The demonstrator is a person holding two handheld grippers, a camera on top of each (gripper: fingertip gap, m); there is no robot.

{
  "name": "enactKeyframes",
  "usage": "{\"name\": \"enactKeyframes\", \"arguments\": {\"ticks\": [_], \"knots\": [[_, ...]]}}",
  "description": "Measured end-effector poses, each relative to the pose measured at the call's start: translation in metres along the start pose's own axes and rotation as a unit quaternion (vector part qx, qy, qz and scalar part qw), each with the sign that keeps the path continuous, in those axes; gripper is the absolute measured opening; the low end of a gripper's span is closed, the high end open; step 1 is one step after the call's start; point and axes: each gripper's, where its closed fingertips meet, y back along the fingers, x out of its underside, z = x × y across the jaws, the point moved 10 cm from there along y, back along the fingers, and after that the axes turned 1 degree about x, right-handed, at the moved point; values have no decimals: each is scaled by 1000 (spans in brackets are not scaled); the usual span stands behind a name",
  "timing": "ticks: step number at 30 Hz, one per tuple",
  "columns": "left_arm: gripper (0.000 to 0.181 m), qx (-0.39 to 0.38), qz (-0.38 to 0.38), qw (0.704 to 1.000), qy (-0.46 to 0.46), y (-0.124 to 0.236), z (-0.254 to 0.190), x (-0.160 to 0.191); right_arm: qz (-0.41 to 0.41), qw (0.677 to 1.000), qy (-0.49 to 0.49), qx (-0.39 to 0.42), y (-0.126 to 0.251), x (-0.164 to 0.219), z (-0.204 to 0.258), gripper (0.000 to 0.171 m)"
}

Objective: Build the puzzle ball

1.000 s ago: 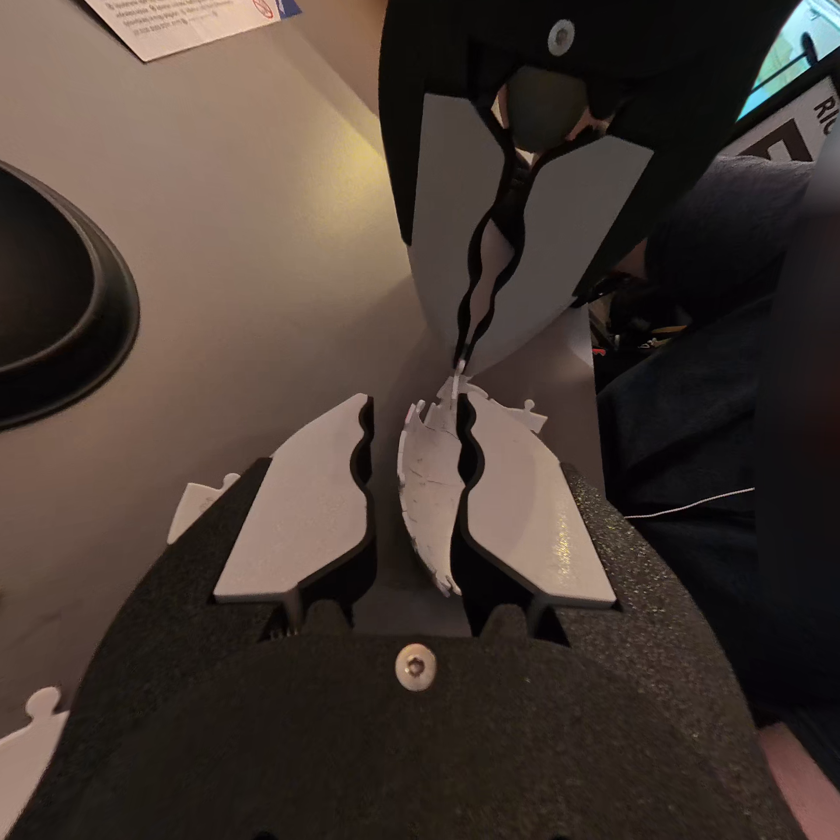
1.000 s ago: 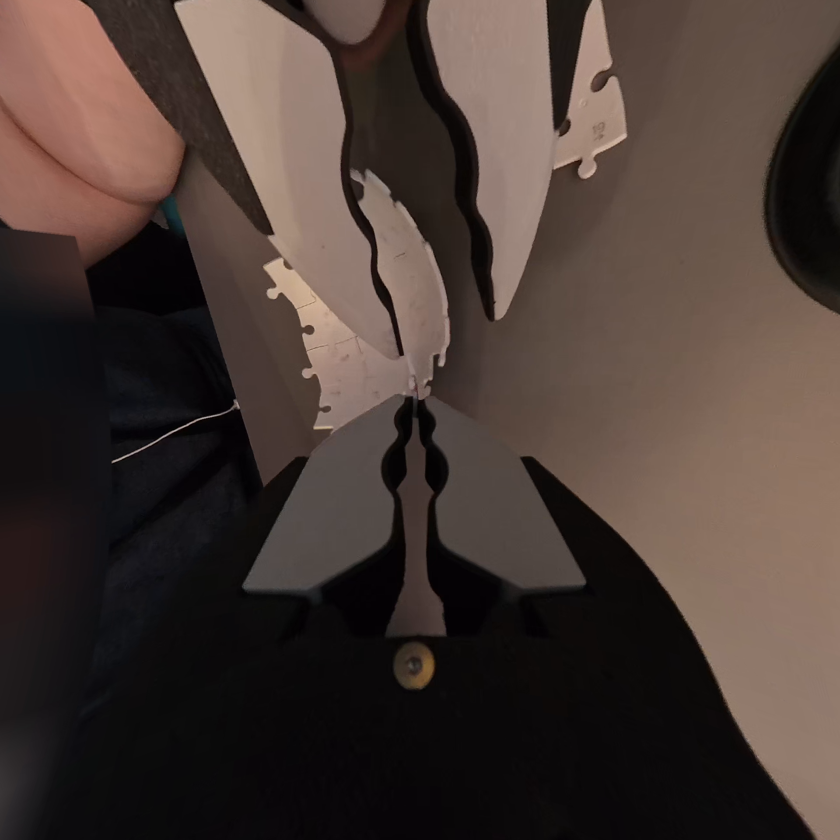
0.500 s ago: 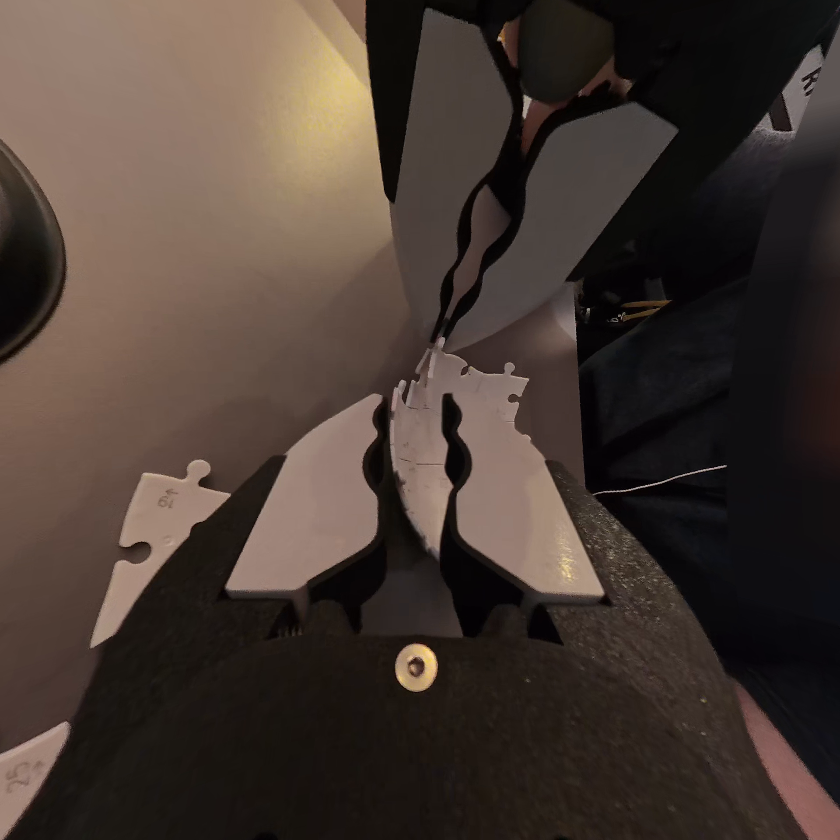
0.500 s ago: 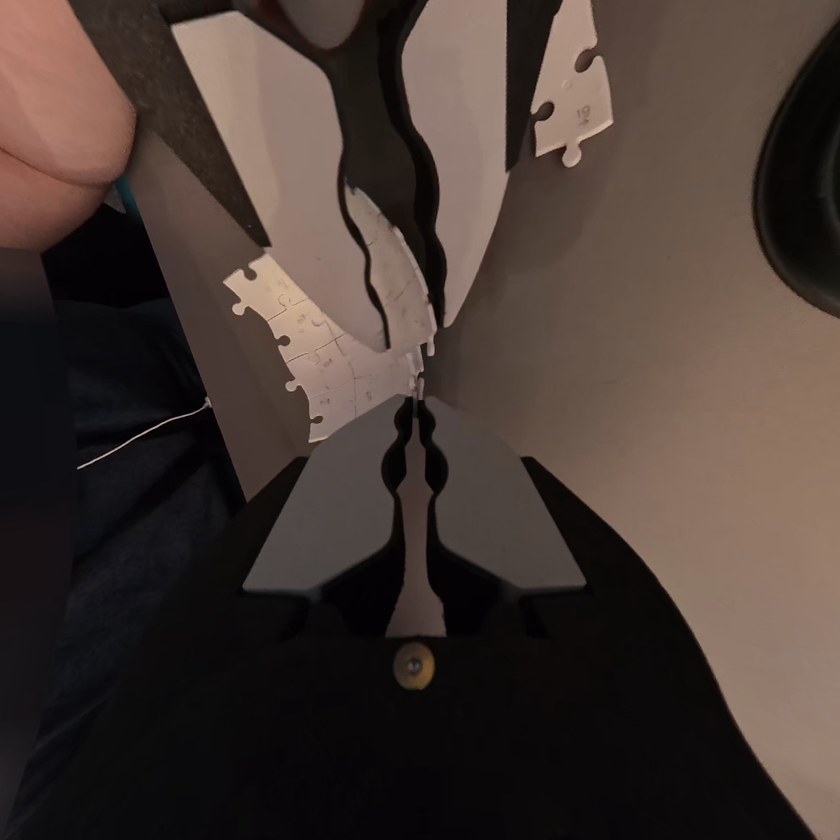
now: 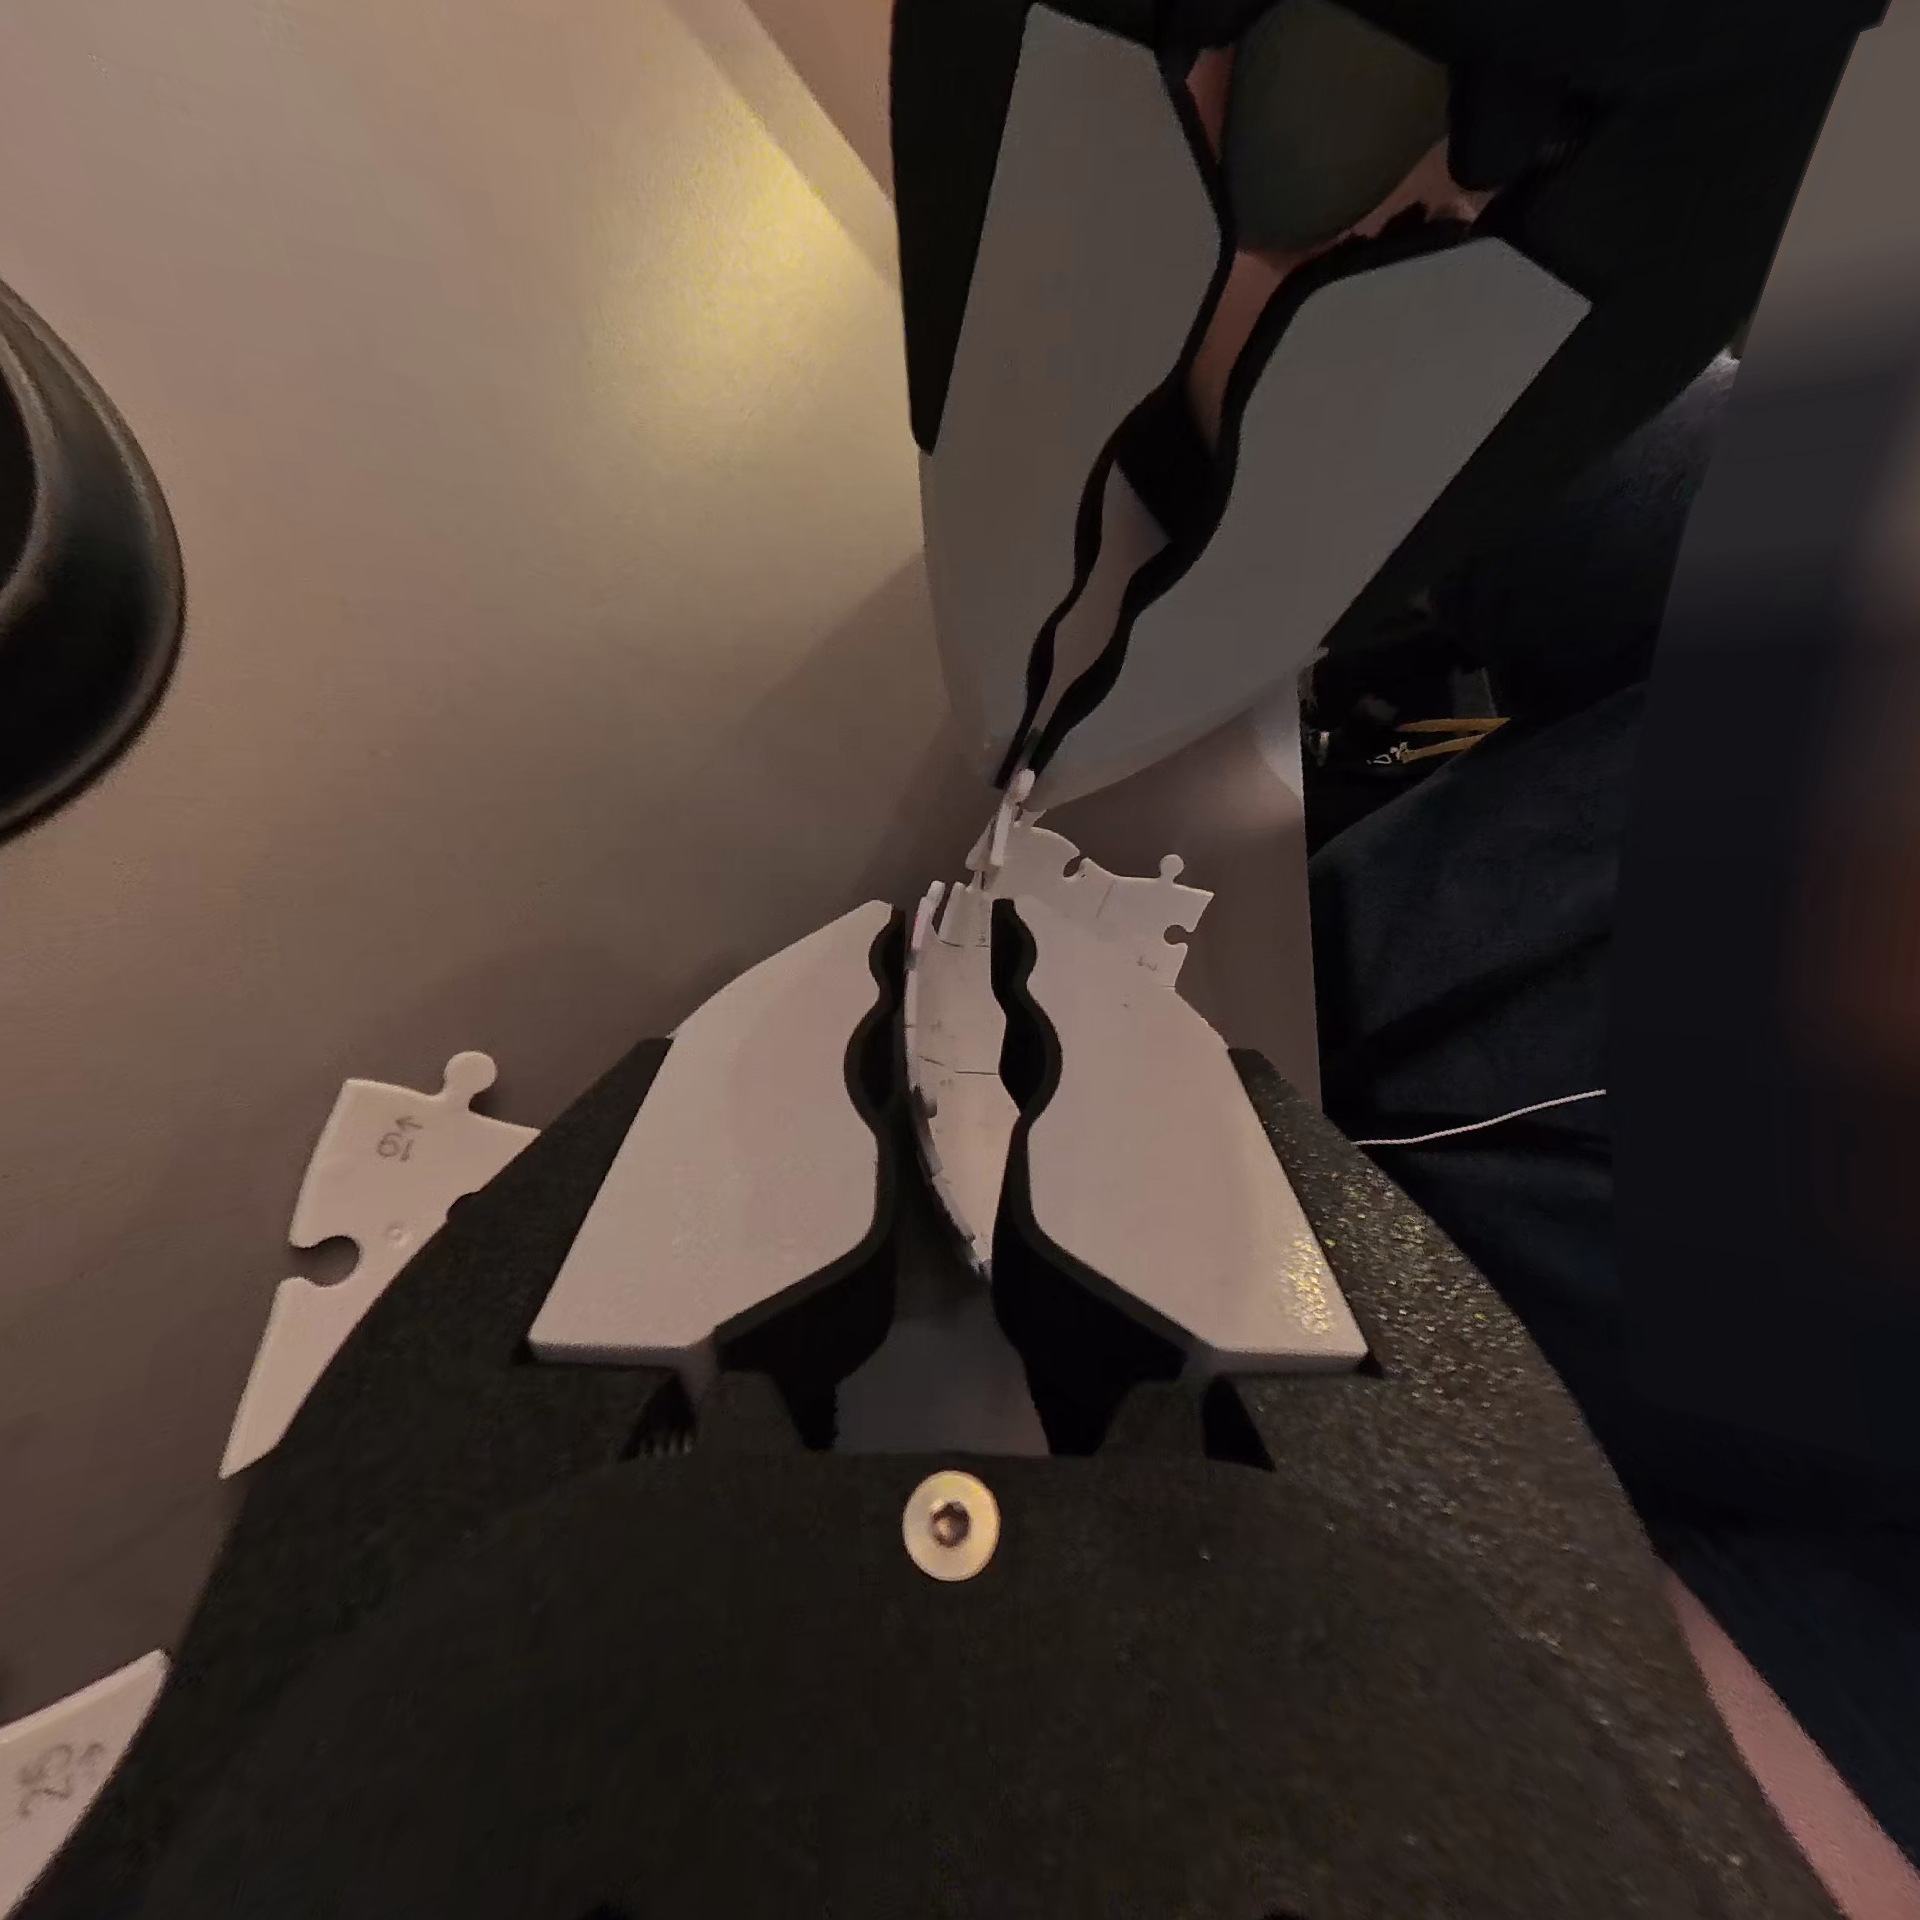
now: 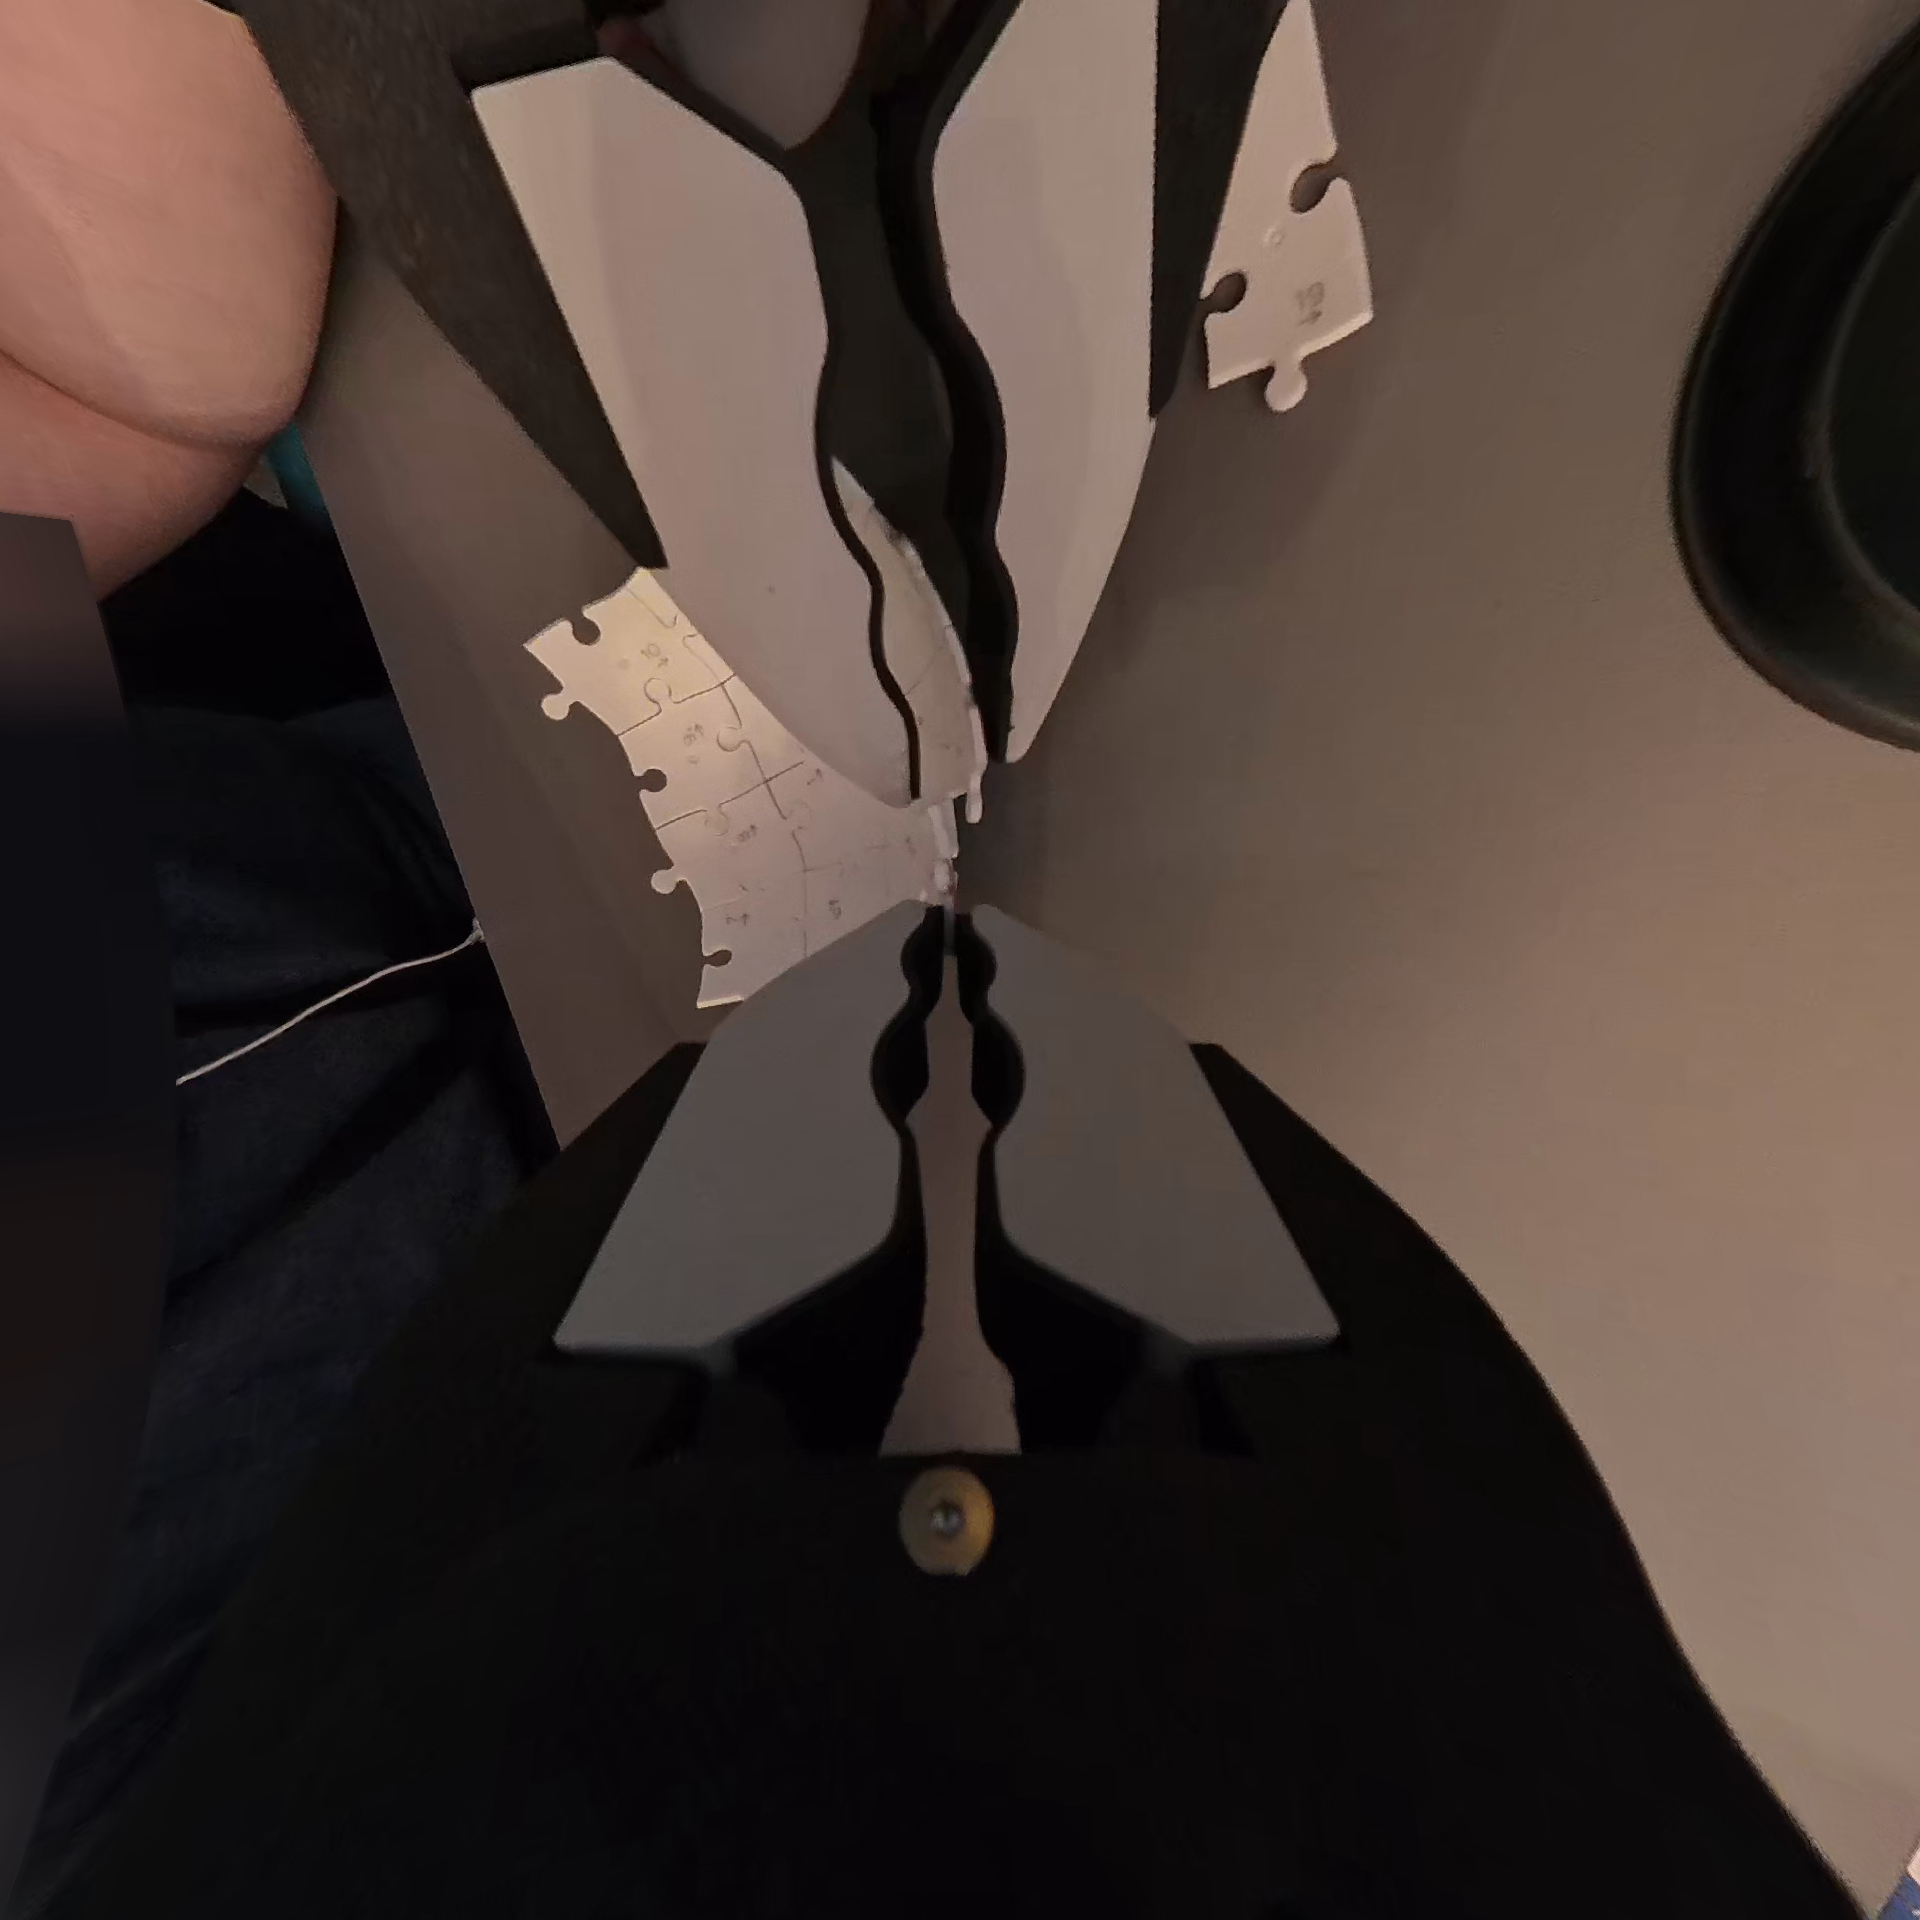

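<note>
A curved white assembly of joined puzzle pieces [image 5: 956, 1039] stands on edge between the white pads of my left gripper [image 5: 943, 914], which is shut on it. My right gripper [image 5: 1023, 774] reaches in from above in the left wrist view, shut on a tab at the assembly's far tip. In the right wrist view the assembly [image 6: 748, 821] fans out to the left, my right gripper [image 6: 951, 916] pinches its edge, and the left gripper [image 6: 961, 764] comes down from the top. A loose numbered piece [image 5: 364, 1195] lies on the table to the left; it also shows in the right wrist view [image 6: 1288, 281].
A black bowl [image 5: 73, 582] sits on the grey table at the left; it also shows in the right wrist view [image 6: 1808, 468]. Another loose piece [image 5: 62, 1766] lies at the lower left. The table edge [image 5: 1304, 883] runs close on the right, with dark clothing beyond. A hand [image 6: 135, 260] holds the left gripper. Left and right tips are no more than a few centimetres apart.
The left gripper's jaws have closed from wide apart onto the assembly. Both grippers have drifted over the table, so the loose numbered piece shows more fully. The right gripper keeps its pinch.
</note>
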Motion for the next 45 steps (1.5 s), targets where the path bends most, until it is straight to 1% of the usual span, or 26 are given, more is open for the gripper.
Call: {"name": "enactKeyframes", "arguments": {"ticks": [10,19,23,34,37,40,43,45], "knots": [[15,8,-2,1000,-3,-3,-1,-3,11,1000,-3,22,-2,-3,2,3],[15,9,14,1000,10,-8,1,-3,36,999,-17,13,-9,0,-1,4],[9,5,20,1000,15,-10,2,-2,39,999,-21,2,-10,0,-3,4],[5,-12,27,999,12,-12,3,-2,41,999,-21,-6,-13,0,-7,6],[4,-16,28,999,6,-11,2,-2,35,999,-13,-3,-13,0,-9,8],[4,-14,25,1000,11,-10,4,0,13,1000,-6,-19,-11,-1,-9,11],[4,-17,23,1000,11,-8,4,0,-13,999,-8,-29,-8,-1,-12,22],[4,-19,22,1000,8,-7,3,0,-33,999,-16,-28,-6,1,-16,25]]}}
